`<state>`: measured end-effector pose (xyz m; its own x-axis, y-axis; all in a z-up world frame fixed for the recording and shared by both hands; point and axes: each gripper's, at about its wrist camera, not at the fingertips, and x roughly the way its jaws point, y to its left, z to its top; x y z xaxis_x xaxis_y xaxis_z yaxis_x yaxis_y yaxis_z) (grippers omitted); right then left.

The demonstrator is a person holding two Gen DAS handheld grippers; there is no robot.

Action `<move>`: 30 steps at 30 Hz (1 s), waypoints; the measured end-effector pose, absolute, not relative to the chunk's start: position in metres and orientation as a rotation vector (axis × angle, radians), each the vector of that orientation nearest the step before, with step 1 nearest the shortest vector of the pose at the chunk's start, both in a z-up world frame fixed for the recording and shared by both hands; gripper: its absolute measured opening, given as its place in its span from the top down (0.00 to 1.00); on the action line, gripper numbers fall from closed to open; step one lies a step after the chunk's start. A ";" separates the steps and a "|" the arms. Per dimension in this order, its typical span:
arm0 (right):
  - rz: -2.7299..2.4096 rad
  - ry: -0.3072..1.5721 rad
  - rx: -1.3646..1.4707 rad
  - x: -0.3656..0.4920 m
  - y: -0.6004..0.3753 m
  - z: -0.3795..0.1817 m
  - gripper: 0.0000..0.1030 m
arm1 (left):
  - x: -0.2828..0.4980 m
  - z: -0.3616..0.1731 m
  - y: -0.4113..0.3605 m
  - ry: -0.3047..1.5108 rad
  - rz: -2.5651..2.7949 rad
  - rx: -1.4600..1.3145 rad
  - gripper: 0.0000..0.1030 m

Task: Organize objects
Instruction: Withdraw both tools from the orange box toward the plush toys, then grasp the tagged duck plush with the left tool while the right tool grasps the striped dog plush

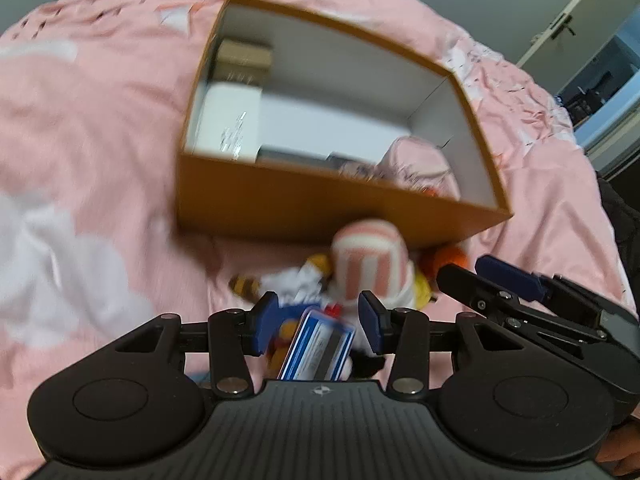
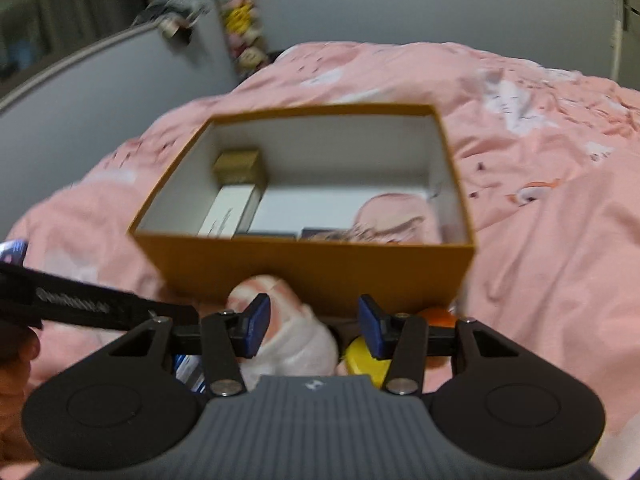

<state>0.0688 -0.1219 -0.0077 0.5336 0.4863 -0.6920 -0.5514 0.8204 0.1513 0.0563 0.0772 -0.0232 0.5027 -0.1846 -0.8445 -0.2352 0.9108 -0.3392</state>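
An open brown box (image 1: 320, 200) (image 2: 304, 268) with white inner walls sits on the pink bedspread. It holds a white carton (image 1: 232, 124), a small gold box (image 2: 238, 166) and a pink cloth bundle (image 2: 396, 216). A heap lies against its near wall: a pink-and-white striped soft item (image 1: 370, 256) (image 2: 292, 336), an orange ball (image 1: 448, 258), a yellow piece (image 2: 364, 356) and a blue-and-white packet (image 1: 320, 344). My left gripper (image 1: 318, 320) hovers open over the packet, pads clear of it. My right gripper (image 2: 314, 326) (image 1: 476, 274) is open above the striped item.
The pink bedspread (image 1: 100, 120) (image 2: 540, 200) is rumpled all around the box. A grey headboard (image 2: 80, 92) and a hanging row of soft toys (image 2: 240, 20) stand at the far left. A door (image 1: 572, 28) and a doorway are at the far right.
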 end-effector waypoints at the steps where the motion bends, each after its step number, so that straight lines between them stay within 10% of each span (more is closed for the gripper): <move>1: 0.633 0.807 -0.113 0.067 -0.117 -0.010 0.51 | 0.055 -0.026 0.078 1.062 0.039 -0.455 0.51; 22: 0.669 0.785 -0.357 0.063 -0.072 -0.033 0.39 | 0.045 -0.034 0.101 1.028 0.121 -0.558 0.52; 30: 0.688 0.803 -0.302 0.075 -0.067 -0.027 0.62 | 0.045 -0.030 0.106 1.003 0.142 -0.562 0.52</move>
<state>0.0752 -0.0675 -0.0265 0.4951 0.4485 -0.7442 -0.6672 0.7448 0.0049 0.0449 0.1061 -0.0298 0.5419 -0.1397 -0.8287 -0.3639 0.8498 -0.3813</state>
